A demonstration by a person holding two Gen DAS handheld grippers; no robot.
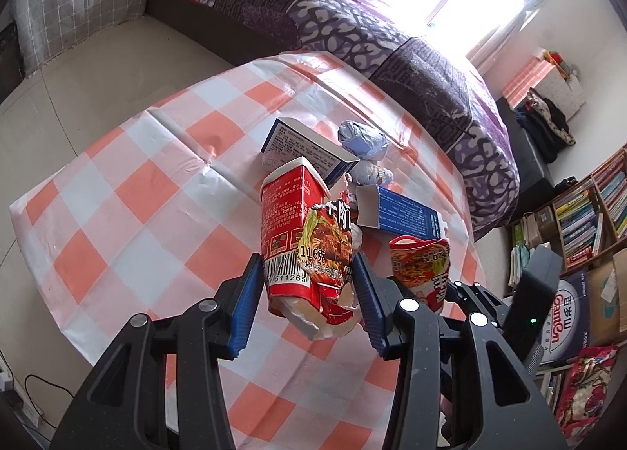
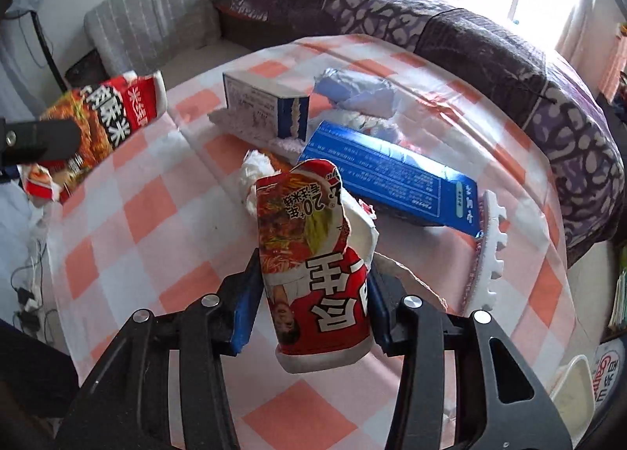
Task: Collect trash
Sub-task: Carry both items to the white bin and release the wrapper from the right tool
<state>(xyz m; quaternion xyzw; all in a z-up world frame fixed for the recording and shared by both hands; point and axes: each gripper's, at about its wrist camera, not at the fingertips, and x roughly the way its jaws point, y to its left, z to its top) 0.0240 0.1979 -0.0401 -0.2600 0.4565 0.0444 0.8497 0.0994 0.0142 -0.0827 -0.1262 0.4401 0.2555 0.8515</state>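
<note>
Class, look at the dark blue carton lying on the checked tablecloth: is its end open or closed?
Open. In the left wrist view the dark blue carton shows a raised white end flap and a hollow mouth.

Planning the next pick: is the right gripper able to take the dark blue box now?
Probably not yet: the right gripper is shut on a crushed noodle cup; the dark blue box lies uncovered just beyond.

The left gripper (image 1: pixel 307 285) has its blue-padded jaws closed on a red noodle cup (image 1: pixel 290 230), held above the tabletop (image 1: pixel 156 191). The right gripper (image 2: pixel 311 293) has its jaws clamped on a crushed cup (image 2: pixel 313 270) (likewise lifted off the cloth), just to the right of the left one.
</note>
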